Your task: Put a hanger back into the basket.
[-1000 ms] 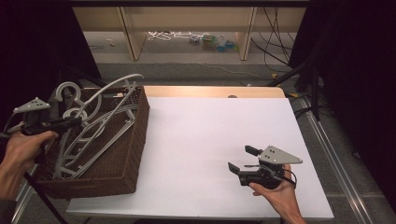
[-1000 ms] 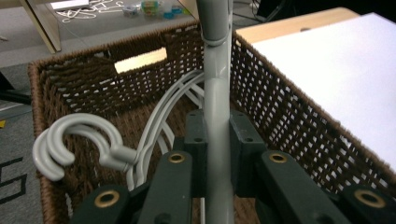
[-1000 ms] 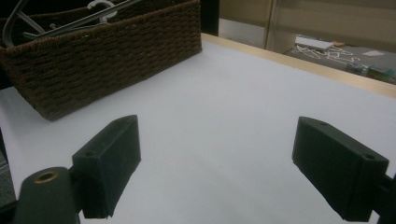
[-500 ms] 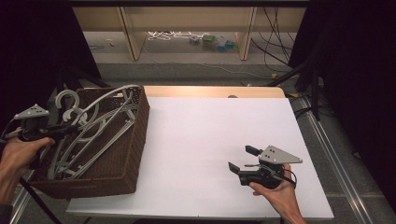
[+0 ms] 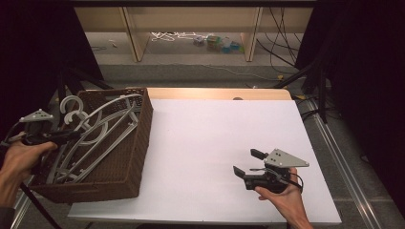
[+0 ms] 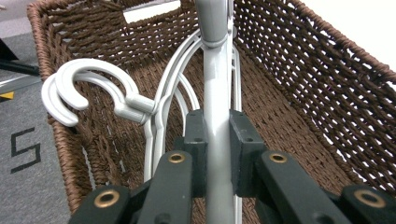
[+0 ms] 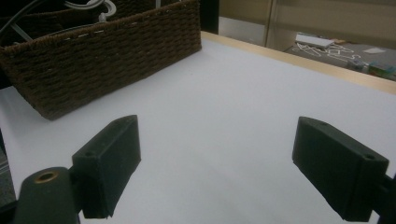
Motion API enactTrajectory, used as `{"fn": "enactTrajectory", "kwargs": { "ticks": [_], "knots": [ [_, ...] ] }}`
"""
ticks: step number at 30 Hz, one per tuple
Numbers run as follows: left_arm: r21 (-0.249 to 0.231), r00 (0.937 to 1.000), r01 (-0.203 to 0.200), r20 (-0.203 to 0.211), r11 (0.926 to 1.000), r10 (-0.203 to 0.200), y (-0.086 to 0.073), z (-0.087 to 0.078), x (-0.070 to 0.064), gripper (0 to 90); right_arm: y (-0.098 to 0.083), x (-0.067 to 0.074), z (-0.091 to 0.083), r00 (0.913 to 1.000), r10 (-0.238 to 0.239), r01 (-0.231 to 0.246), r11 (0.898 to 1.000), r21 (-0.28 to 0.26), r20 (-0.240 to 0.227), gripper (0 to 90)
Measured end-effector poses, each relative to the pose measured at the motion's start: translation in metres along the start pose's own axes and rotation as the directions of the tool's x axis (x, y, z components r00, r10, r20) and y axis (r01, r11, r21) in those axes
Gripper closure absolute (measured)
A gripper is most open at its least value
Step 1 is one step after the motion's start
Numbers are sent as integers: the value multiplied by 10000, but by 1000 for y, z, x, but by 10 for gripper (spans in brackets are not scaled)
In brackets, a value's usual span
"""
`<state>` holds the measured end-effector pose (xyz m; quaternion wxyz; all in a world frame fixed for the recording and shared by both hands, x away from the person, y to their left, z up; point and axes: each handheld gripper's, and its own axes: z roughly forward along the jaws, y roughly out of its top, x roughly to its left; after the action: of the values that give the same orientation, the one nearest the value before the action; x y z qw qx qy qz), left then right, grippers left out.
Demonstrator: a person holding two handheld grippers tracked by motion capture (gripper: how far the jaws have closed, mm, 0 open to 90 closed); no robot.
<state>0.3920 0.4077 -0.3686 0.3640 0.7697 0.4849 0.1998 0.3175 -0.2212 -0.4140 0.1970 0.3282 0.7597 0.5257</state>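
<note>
Where basket (image 5: 125, 157) sits, white tabletop (image 5: 215, 143).

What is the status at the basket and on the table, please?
Left gripper shut on a grey hanger over the basket. Right gripper open, resting low over the white table. More hangers tangled beneath it, could snag.

Black fingers (image 6: 243, 135) with brass screws (grey three-cornered top plates).

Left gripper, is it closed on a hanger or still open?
Closed. In the left gripper view, the left gripper has both pads pressed against the grey hanger, over the wicker basket.
</note>
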Motion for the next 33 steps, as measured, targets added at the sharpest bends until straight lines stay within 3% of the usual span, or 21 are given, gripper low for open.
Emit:
{"fn": "enactTrajectory", "kwargs": {
  "ticks": [3, 5, 7, 10, 13, 16, 18, 20, 21, 25, 32, 33],
  "knots": [
    [253, 9998, -191, -22, 9995, 192, 0, 5, -2, 794, 1, 0, 0, 10000, 39, -39, 10000, -1, -13, 163],
    [681, 9983, -575, 70, 9960, 572, 1, 6, -1, 794, 0, 0, 0, 10000, 12, -12, 10000, 8, 47, 163],
    [781, 9981, -611, 45, 9951, 610, 2, 9, -2, 794, 0, 0, 1, 9996, 250, -251, 9996, -93, -110, 163],
    [924, 9981, -619, 118, 9938, 611, 2, 13, -3, 793, 0, -1, 1, 10000, 38, -38, 9998, -171, -12, 163],
    [1138, 9979, -635, 155, 9915, 621, 2, 17, -3, 793, 0, 0, 1, 9996, 270, -271, 9996, -55, -99, 163],
    [1160, 9987, -493, 171, 9920, 477, 1, 17, -2, 793, -1, 0, 1, 9996, 231, -232, 9997, -42, -145, 163],
    [1257, 9992, -391, 47, 9913, 388, 0, 19, -1, 792, 0, -1, 1, 9999, 103, -103, 9999, -32, 106, 163],
    [1209, 9996, -215, -140, 9924, 234, -1, 22, -1, 791, 1, 0, -1, 9999, 165, -165, 9995, 268, 10, 163],
    [1358, 9999, -106, -75, 9907, 117, 0, 21, 1, 791, 0, 0, 1, 10000, 12, -12, 10000, 34, 64, 164],
    [1357, 9997, 185, -207, 9906, -158, -1, 22, 4, 783, 0, 0, 0, 9998, 202, -202, 9997, 112, 24, 163],
    [1301, 9946, 810, -746, 9882, -717, -2, 28, 4, 742, 0, -1, -1, 9999, 58, -61, 9996, 268, 99, 163],
    [1296, 9930, 884, -895, 9876, -771, -3, 29, 5, 736, -2, -1, 2, 9999, 141, -141, 9999, 26, -46, 163]
  ]
}}
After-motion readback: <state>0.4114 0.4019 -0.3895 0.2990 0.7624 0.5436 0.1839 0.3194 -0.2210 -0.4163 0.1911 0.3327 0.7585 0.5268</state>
